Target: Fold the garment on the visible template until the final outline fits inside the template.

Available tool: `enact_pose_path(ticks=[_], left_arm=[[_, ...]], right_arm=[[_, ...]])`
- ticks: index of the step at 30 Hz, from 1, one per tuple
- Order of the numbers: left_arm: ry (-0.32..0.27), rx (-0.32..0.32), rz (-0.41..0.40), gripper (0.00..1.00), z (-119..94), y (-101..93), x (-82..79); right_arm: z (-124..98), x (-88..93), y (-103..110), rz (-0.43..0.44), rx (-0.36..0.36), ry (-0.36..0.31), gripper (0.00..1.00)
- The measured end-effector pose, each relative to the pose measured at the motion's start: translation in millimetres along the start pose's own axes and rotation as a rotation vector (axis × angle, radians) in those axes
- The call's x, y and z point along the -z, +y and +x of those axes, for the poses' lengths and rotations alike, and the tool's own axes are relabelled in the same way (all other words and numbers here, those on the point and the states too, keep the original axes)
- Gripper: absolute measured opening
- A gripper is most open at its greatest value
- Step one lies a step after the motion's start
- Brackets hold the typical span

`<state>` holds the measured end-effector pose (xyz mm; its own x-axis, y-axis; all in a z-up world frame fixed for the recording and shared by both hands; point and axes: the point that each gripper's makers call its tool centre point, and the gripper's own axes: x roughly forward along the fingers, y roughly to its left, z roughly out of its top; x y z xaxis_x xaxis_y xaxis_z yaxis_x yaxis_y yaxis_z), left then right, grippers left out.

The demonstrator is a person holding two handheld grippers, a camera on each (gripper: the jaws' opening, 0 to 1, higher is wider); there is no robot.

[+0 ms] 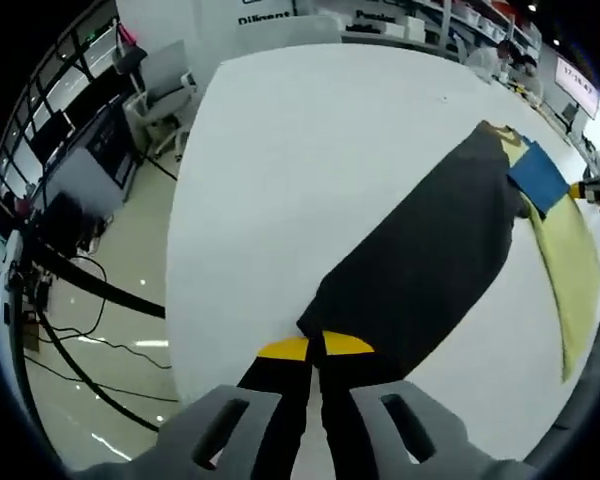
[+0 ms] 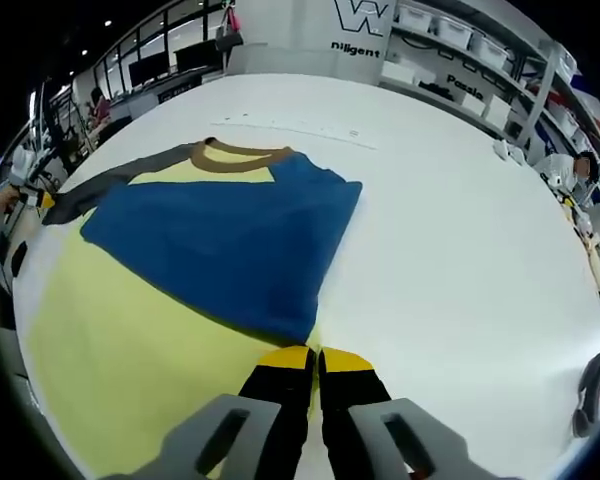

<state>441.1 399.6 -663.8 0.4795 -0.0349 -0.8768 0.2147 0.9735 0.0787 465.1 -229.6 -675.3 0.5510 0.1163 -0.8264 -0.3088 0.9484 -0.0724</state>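
The shirt (image 2: pixel 180 290) lies on the white table (image 2: pixel 450 230) only partly folded, each gripper clamped on it, the left gripper (image 1: pixel 315 347) on its dark sleeve (image 1: pixel 420 260) and the right gripper (image 2: pixel 315 357) on the blue sleeve (image 2: pixel 230 240), so most folds seem left.

The garment (image 2: pixel 220 240) is colour-blocked: a pale yellow body, a royal blue panel folded across it, a dark grey sleeve (image 1: pixel 420 260) and a tan-brown neckband (image 2: pixel 242 157), all plain with no print. It lies on a plain white table (image 2: pixel 460 230). The left gripper (image 1: pixel 315 347) and the right gripper (image 2: pixel 315 358) each have black jaws capped with bright yellow tips, rising from light grey housings. Beyond the table's edge in the left gripper view, the floor (image 1: pixel 130 290) is a glossy pale beige crossed by black cables.
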Motion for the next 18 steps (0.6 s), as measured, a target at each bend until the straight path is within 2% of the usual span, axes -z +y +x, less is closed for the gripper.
enact_pose_path(ticks=[8,11,14,18], left_arm=[[-0.013,-0.052,-0.03,0.07,-9,17.5,1.7],[-0.065,-0.029,-0.059,0.19,-16,12.1,-2.2],[-0.11,0.013,-0.128,0.35,-25,-2.7,-2.0],[-0.107,0.025,-0.171,0.4,-28,-15.4,7.8]], right_arm=[[2,-0.8,-2,0.014,0.001,-0.002,0.0],[1,-0.6,-2,0.047,-0.009,-0.007,0.0],[0,-0.2,-1,0.082,-0.018,-0.014,0.0],[1,0.3,-1,0.074,-0.017,-0.012,0.0]])
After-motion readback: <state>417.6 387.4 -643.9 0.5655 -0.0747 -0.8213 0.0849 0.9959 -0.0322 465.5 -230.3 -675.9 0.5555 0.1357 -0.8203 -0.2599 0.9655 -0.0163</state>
